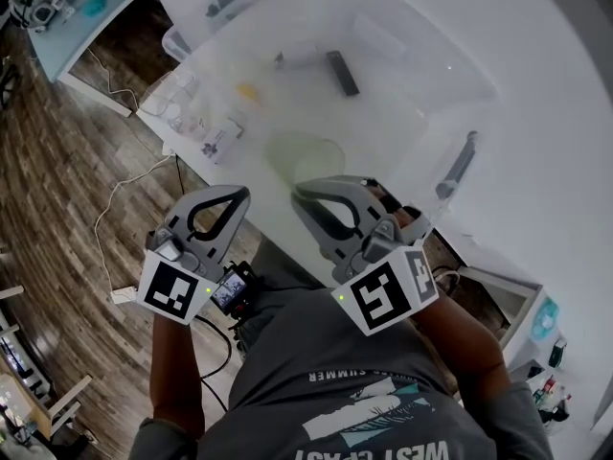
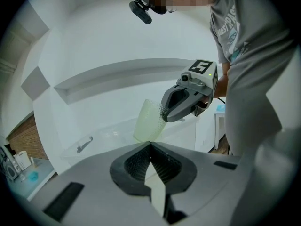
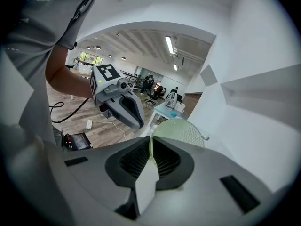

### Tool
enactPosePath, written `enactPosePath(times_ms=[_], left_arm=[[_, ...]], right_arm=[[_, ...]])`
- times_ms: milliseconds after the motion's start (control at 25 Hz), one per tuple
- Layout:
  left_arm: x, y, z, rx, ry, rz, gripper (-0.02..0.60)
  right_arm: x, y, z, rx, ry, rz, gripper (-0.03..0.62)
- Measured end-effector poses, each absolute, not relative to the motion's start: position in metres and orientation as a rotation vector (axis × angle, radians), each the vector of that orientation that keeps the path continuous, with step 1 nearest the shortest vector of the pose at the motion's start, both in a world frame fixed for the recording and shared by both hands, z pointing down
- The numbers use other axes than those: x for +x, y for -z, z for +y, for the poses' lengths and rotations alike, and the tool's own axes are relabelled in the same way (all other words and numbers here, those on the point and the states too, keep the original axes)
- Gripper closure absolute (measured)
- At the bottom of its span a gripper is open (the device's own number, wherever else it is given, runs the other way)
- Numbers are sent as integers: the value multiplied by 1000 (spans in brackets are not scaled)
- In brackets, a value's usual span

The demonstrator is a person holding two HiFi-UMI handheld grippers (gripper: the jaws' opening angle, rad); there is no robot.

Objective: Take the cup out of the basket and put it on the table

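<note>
Right gripper view: we record the right gripper (image 3: 150, 139) pinching the rim of a pale green, dimpled translucent cup (image 3: 184, 132). We find the left gripper (image 2: 150, 145) pressed together on nothing, close beside it. Head view places the cup over the near side of the clear plastic basket (image 1: 407, 60), which stands on the white table (image 1: 565, 151).

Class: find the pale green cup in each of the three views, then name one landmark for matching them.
Head view: cup at centre, just beyond the right hand-held gripper.
Left gripper view: cup at centre, just above this view's own jaws.
Right gripper view: cup right of centre, its rim between the jaws.
Shared landmark: the right hand-held gripper, clamped on the cup's rim.
</note>
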State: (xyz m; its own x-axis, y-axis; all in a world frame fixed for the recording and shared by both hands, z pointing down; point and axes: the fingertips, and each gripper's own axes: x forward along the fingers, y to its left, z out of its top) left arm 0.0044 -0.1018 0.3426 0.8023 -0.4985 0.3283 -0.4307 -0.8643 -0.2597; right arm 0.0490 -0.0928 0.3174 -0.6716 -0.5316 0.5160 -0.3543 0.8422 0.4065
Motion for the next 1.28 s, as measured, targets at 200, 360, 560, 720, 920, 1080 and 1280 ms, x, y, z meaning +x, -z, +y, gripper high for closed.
enactPosePath(times_ms=[200,360,560,720,920,1080,1280], left_arm=[[-5,-350,-96,-2829,581,764,572],[-14,-360,-90,-2843,583,793,572],[-23,-375,-83,-2875,581,836,572],[-27,-388,-77,-2905,580,863,572],[-29,-400,-71,-2948,572,881,572],[-30,-408,-70,-2964,585,877,572],[-29,-411,-70,-2980,586,874,572]], right_arm=[[37,-340,-73,559,351,-2371,562],[28,-370,-60,490,318,-2356,562],[25,-414,-49,418,252,-2324,562],[28,-451,-45,375,188,-2287,562],[35,-497,-40,328,112,-2230,562],[37,-535,-36,284,49,-2182,562],[39,-567,-32,247,-5,-2132,562]])
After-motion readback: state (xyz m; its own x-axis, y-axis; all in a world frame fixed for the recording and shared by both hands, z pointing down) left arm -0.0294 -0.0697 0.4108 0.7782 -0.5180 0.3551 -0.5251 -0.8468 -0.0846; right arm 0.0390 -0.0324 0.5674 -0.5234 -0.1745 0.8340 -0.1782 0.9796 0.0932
